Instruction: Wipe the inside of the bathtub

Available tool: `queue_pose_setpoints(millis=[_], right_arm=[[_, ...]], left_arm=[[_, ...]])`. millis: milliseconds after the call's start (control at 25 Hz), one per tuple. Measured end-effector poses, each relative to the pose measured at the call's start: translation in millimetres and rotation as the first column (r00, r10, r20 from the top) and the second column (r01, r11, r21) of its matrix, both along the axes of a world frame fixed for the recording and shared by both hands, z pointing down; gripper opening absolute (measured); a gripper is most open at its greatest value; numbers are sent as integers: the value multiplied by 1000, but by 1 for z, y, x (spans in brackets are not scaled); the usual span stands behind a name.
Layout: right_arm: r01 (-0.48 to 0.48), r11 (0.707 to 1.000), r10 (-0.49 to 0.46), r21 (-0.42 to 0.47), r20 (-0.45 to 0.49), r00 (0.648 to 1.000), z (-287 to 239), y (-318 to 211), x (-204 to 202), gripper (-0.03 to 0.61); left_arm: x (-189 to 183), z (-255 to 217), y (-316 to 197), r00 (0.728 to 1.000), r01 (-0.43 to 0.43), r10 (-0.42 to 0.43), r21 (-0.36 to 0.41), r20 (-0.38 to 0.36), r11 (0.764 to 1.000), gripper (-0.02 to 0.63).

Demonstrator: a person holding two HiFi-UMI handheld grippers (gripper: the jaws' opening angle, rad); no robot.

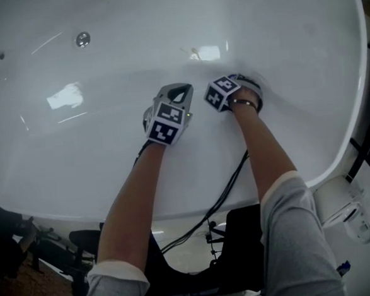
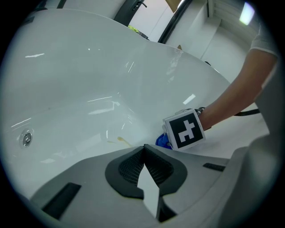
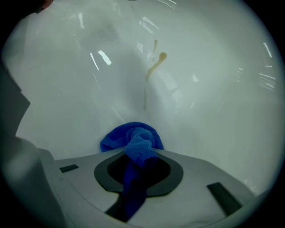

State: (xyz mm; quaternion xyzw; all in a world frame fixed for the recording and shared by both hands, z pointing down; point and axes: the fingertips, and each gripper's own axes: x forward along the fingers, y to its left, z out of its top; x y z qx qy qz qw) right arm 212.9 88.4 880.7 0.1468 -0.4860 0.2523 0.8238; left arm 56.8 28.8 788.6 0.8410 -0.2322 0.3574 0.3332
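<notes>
head view: both arms reach down into the white bathtub (image 1: 278,30), left gripper (image 1: 176,95) and right gripper (image 1: 241,86) side by side low on its glossy wall, the drain fitting (image 1: 82,39) well apart.

left gripper view: jaws pressed together on nothing, idle. the tub looks dry, holding only a yellowish streak (image 2: 120,140).

right gripper view: jaws clenched on a blue cloth (image 3: 136,144), its wad seemingly against the tub wall, the streak ahead and apart. soft, light, limp stuff, i'd say. a mid-bunch grip suits, though it may slide on that slick surface.
</notes>
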Motion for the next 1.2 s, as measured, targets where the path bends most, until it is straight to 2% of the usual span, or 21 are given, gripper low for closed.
queue_pose_setpoints(millis=[200, 360, 560, 760, 880, 1200], right_arm=[[-37, 998, 36, 42, 11, 999, 21, -7, -11, 65], [-127, 986, 123, 104, 42, 991, 29, -16, -16, 63], [-275, 938, 248, 209, 149, 957, 37, -26, -23, 63], [-331, 904, 278, 270, 215, 936, 42, -41, -39, 63], [-388, 873, 315, 296, 266, 911, 43, -52, -46, 61], [-442, 821, 295, 361, 394, 871, 41, -91, -80, 63]], left_arm=[[-12, 4, -13, 1000, 5, -5, 22, 0, 1000, 3], [-21, 10, -21, 1000, 13, -13, 25, 9, 1000, 3], [-30, 19, -23, 1000, 15, -16, 22, 26, 1000, 3], [-40, 26, -23, 998, 41, -42, 16, 37, 999, 3], [-46, 31, -23, 996, 75, -75, 8, 39, 997, 3], [-53, 34, -21, 994, 97, -97, 1, 41, 995, 3]])
